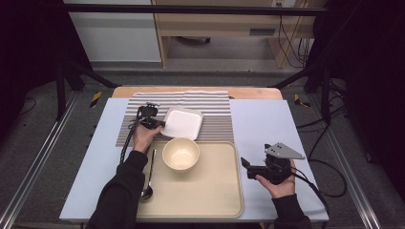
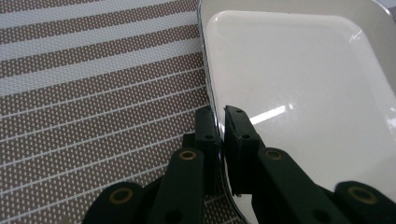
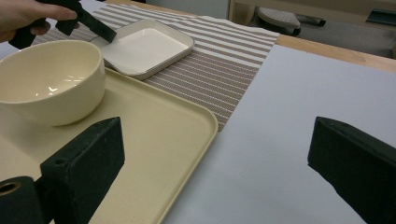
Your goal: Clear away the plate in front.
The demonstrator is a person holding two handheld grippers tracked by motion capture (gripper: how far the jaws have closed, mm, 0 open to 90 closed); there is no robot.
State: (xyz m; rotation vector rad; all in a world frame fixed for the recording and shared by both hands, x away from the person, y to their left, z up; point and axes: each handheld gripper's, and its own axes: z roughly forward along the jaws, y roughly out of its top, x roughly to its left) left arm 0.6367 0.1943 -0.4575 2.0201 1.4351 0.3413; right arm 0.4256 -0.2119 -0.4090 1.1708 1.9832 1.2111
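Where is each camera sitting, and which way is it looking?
High view: above the table, looking forward and down at the tray, bowl and both forearms.
Left gripper view: on the left claw, looking along its jaws, shut on the white plate's rim.
Right gripper view: on the right claw, looking across the table between open jaws; a hand shows top left.
All three share the white plate.

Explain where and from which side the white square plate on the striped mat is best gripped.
Grip the white square plate by its raised rim, from its left edge nearest the left gripper. It lies flat on the striped mat, so only the thin upturned rim fits between jaws, one inside, one outside, as now.
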